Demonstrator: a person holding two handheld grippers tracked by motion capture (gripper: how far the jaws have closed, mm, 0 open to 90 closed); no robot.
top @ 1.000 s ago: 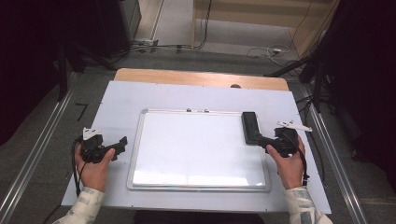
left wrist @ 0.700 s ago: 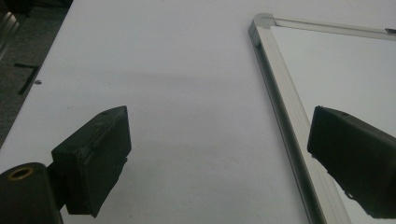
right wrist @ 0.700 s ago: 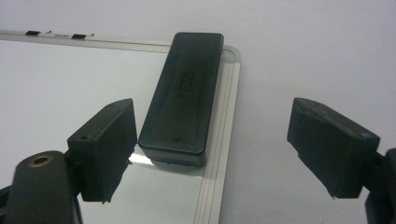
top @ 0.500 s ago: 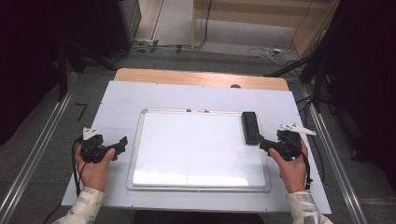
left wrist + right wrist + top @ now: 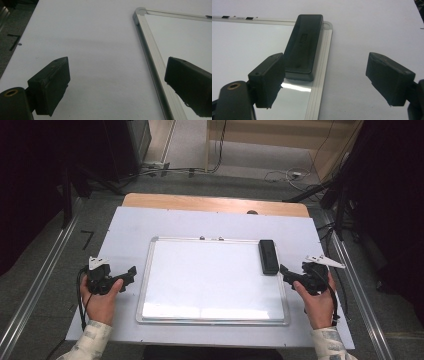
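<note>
My right claw (image 5: 286, 272) stands wide and empty, just short of the black eraser (image 5: 268, 256) lying at the whiteboard's (image 5: 210, 280) right edge. It looks light, rigid, smooth-backed; I'd pinch its long sides. My left claw (image 5: 131, 272) is open over the desk (image 5: 130, 225).
</note>
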